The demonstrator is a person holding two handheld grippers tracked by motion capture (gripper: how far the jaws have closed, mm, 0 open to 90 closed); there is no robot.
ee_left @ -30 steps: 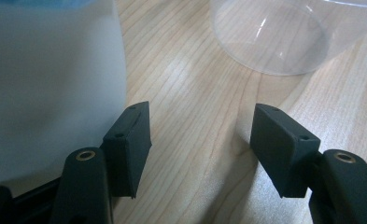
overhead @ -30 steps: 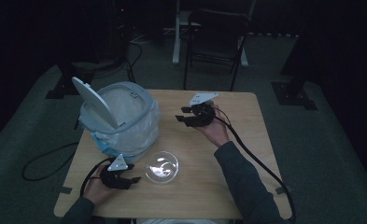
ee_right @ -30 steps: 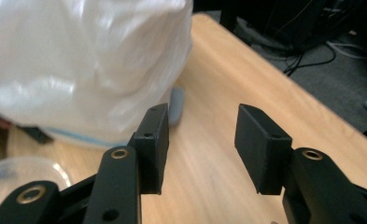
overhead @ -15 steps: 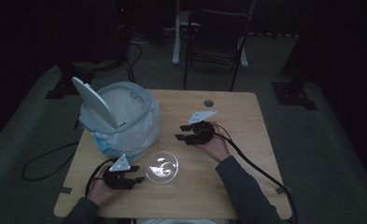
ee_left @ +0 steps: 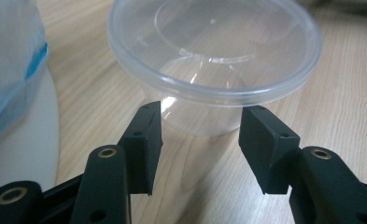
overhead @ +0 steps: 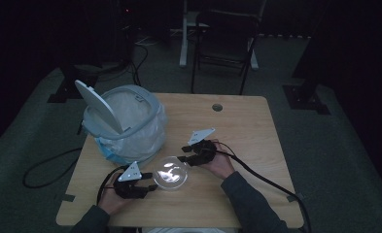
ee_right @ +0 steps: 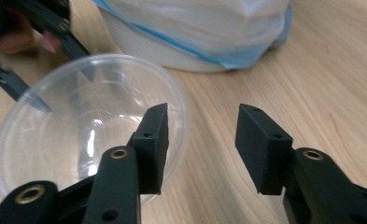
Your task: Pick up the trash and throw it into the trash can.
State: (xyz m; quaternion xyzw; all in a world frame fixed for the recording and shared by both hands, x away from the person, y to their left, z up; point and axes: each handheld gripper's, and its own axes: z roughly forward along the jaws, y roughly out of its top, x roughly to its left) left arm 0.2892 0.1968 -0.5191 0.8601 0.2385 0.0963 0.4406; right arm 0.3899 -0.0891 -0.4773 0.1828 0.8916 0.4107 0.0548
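Note:
A clear round plastic bowl point(overhead: 171, 171) point(ee_left: 214, 46) point(ee_right: 78, 121) stands on the wooden table point(overhead: 247, 131) near its front edge. My left gripper point(overhead: 149, 180) point(ee_left: 200, 126) lies low at the bowl's left. Its two pads have closed in and press on either side of the bowl's lower wall, under the rim. My right gripper point(overhead: 183, 159) point(ee_right: 202, 126) is at the bowl's right rim, open. Its left jaw is over the rim and its right jaw over bare wood. In the right gripper view the left gripper point(ee_right: 41, 28) shows beyond the bowl.
A white bin lined with a plastic bag point(overhead: 125, 126) point(ee_right: 195, 28) point(ee_left: 13, 84) stands just behind and left of the bowl, with its flap lid point(overhead: 97, 108) tipped up. There is a cable hole point(overhead: 217, 107) at the table's back and a chair point(overhead: 225, 43) beyond it.
My right gripper has come down from the middle of the table to the bowl's right rim. The left gripper has edged in against the bowl.

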